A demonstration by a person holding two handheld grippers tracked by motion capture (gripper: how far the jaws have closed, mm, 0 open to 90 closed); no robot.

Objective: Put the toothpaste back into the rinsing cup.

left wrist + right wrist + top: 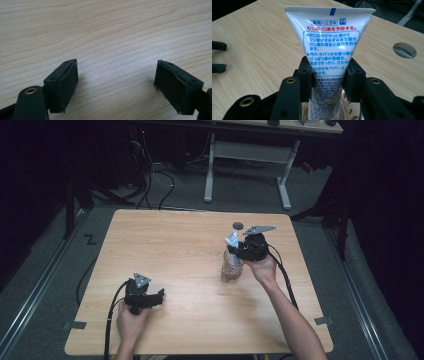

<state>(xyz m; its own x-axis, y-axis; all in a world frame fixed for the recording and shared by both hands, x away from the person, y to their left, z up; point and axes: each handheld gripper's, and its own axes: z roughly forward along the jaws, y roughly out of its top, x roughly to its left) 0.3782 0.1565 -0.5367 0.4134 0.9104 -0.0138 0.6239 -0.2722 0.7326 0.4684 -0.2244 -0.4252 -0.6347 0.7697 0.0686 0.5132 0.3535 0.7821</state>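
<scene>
A white toothpaste tube (329, 50) with blue and red print stands upright, crimped end up, its lower part inside a clear glass jar (232, 267). My right gripper (327, 82) is shut on the tube, one pad pressing each side, just above the jar's mouth (324, 112). In the high view the right gripper (245, 249) hovers over the jar at the table's right, and the tube's top (232, 240) sticks up beside it. My left gripper (156, 297) rests low at the near left, open, with bare wood between its pads (66, 83).
The wooden table (175, 245) has a round cable hole (238, 225) behind the jar. Cables trail from both grippers toward the near edge. A white desk frame (250, 155) and floor cables stand beyond the far edge.
</scene>
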